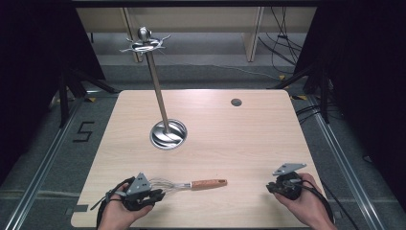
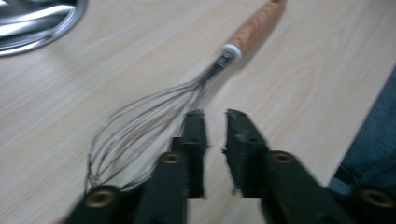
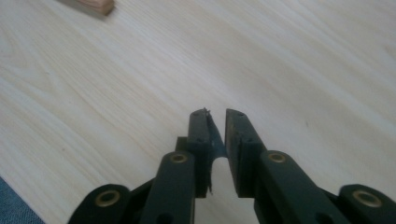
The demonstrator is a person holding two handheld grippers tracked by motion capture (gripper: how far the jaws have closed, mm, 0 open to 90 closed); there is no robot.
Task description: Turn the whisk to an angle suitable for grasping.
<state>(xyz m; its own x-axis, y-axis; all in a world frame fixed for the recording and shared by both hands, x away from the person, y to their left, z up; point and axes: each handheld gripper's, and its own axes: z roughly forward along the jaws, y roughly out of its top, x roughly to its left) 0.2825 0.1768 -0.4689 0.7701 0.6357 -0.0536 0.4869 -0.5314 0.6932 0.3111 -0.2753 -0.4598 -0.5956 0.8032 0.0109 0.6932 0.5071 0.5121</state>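
Nearest the person, two hands come in over the front edge of the worktop (image 1: 249, 143), each holding one claw. The left claw (image 1: 152, 195) sits at the front left, its jaws a narrow gap apart with nothing between them; in the left gripper view its tips (image 2: 215, 122) rest just beside the wire loops of the whisk, not closed on them. The right claw (image 1: 270, 188) lies at the front right, well apart from the left, and the right gripper view shows its jaws (image 3: 216, 122) likewise slightly parted over bare wood, gripping nothing. One whisk (image 1: 186, 184) lies flat between the two claws, wire head toward the left claw, wooden handle pointing right, with a white collar where the wires meet the handle. Farther back, left of centre, stands one metal stand (image 1: 160, 93): a round shiny base, a tall thin pole and a crown of hooks on top. One small dark round hole (image 1: 236, 102) marks the far right of the worktop. On the floor at the left, a black "5" (image 1: 83, 131) can be read.
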